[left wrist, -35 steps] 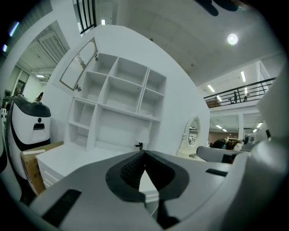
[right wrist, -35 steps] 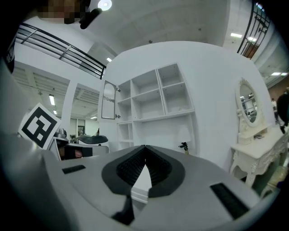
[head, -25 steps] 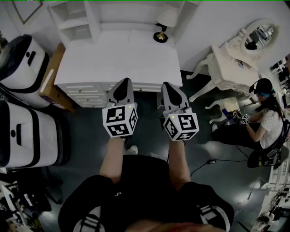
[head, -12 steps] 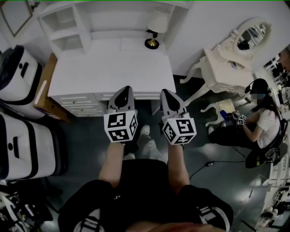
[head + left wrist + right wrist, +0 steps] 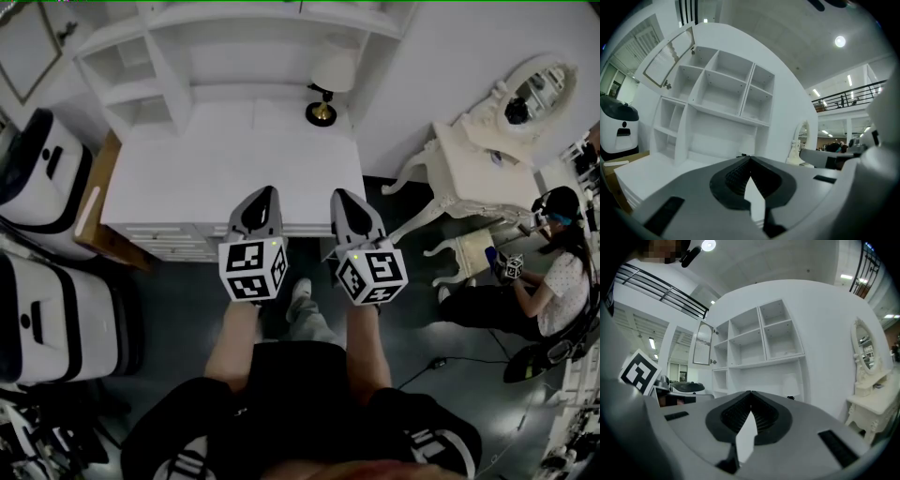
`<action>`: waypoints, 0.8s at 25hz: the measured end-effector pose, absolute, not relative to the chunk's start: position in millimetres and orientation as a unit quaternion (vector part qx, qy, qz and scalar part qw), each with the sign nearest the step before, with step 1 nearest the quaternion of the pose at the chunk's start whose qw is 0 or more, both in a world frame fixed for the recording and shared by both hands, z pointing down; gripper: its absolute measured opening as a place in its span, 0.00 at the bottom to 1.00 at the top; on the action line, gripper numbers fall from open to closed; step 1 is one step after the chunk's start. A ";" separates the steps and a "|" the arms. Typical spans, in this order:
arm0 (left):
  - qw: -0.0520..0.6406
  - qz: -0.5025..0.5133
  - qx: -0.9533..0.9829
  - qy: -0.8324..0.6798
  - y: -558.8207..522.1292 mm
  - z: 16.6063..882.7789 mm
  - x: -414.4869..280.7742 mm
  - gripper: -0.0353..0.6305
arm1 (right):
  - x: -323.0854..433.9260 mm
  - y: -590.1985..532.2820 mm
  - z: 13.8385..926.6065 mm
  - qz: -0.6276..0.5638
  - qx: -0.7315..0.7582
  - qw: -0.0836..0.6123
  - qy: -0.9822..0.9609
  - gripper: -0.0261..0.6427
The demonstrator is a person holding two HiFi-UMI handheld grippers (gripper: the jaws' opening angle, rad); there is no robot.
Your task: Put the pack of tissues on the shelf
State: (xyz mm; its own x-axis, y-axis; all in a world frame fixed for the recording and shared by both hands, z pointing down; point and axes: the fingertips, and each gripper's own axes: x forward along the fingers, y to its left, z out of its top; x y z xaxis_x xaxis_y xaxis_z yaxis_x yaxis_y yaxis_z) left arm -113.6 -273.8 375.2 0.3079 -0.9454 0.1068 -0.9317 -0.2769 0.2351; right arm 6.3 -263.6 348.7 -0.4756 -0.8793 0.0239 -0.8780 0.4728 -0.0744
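Here the left gripper [image 5: 262, 194] and right gripper [image 5: 341, 197] hung side by side, apart, tips over the near edge of the white surface [image 5: 216, 173], each with its fingers [image 5: 735, 177] closed tip to tip and gripping nothing. The surface stretched wide ahead to the shelf [image 5: 167, 67] against the wall, a lamp [image 5: 324, 111] at its back right. White machines [image 5: 47, 178] crowded the left side; a dressing table [image 5: 473, 155] stood at the right. The frame cut off the shelf's top, and the pack of tissues could not be made out in any view
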 end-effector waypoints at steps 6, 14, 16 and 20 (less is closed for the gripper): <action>0.148 -0.015 0.802 -0.579 -313.5 383.2 -97.5 0.07 | 18.7 -300.1 354.7 -0.061 -0.510 0.011 0.858 0.07; 0.124 0.005 0.817 -0.563 -358.0 374.7 -78.4 0.07 | 35.1 -353.6 354.0 -0.079 -0.514 0.042 0.853 0.07; 0.120 0.003 0.817 -0.564 -368.8 371.2 -76.1 0.07 | 36.5 -365.0 354.7 -0.080 -0.513 0.040 0.854 0.07; 0.118 0.005 0.816 -0.566 -386.6 370.3 -71.9 0.07 | 41.0 -387.3 351.5 -0.077 -0.510 0.040 0.856 0.07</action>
